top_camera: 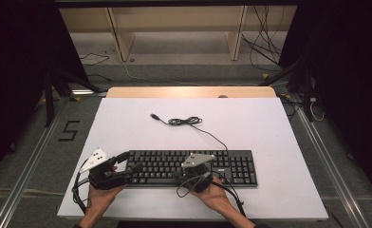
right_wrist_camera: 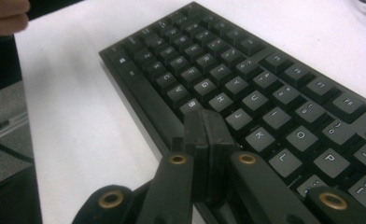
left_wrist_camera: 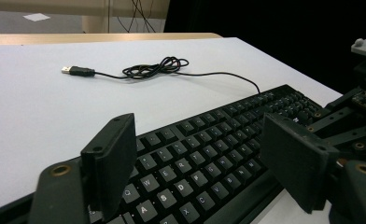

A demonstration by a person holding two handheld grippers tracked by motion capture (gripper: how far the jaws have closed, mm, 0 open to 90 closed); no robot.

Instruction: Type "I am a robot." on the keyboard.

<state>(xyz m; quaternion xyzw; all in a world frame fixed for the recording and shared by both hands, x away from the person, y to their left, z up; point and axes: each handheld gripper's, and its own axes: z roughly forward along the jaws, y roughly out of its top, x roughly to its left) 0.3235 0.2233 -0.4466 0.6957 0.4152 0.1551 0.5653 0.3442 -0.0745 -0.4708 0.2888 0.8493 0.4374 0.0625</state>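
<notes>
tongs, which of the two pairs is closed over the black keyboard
The right tongs: their black pads meet flat together just above the black plastic keyboard near its front edge. The left tongs stand wide apart.

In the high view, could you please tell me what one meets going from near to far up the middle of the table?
Right gripper → keyboard → coiled cable → bare white table top → wooden far edge.

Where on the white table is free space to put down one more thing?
Free: the white table left of the USB cable, and right of the keyboard. Crowded: the near edge, where left gripper and right gripper work.
</notes>
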